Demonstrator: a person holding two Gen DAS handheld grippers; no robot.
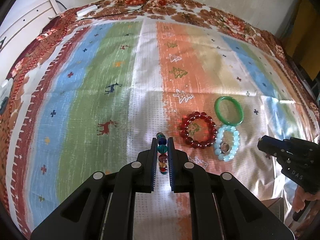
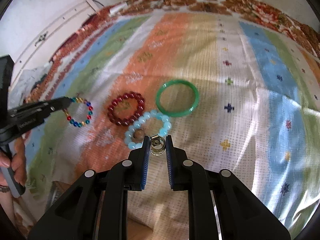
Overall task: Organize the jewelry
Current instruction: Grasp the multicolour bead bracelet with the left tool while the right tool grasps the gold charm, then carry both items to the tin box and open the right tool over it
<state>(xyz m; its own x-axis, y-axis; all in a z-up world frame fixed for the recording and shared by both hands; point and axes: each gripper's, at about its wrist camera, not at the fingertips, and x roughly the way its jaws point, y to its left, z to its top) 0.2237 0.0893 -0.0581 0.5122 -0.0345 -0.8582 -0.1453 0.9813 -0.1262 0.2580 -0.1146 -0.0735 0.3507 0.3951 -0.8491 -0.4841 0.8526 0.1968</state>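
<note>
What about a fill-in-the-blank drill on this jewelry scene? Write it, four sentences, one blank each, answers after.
1. The left gripper is shut on the ____ bead bracelet.
2. The right gripper holds a gold ____.
3. The plain bangle is ____ in colour.
4. The red bead bracelet lies on the ____ stripe of the cloth.

Missing words: multicoloured; ring; green; orange

We find the striped cloth (image 1: 112, 66) on the desk bare across its far and left parts, so a tool could pass freely there, while the red bracelet (image 1: 198, 130), green bangle (image 1: 228, 111) and pale blue bracelet (image 1: 227, 143) crowd the near right, touching one another.
</note>
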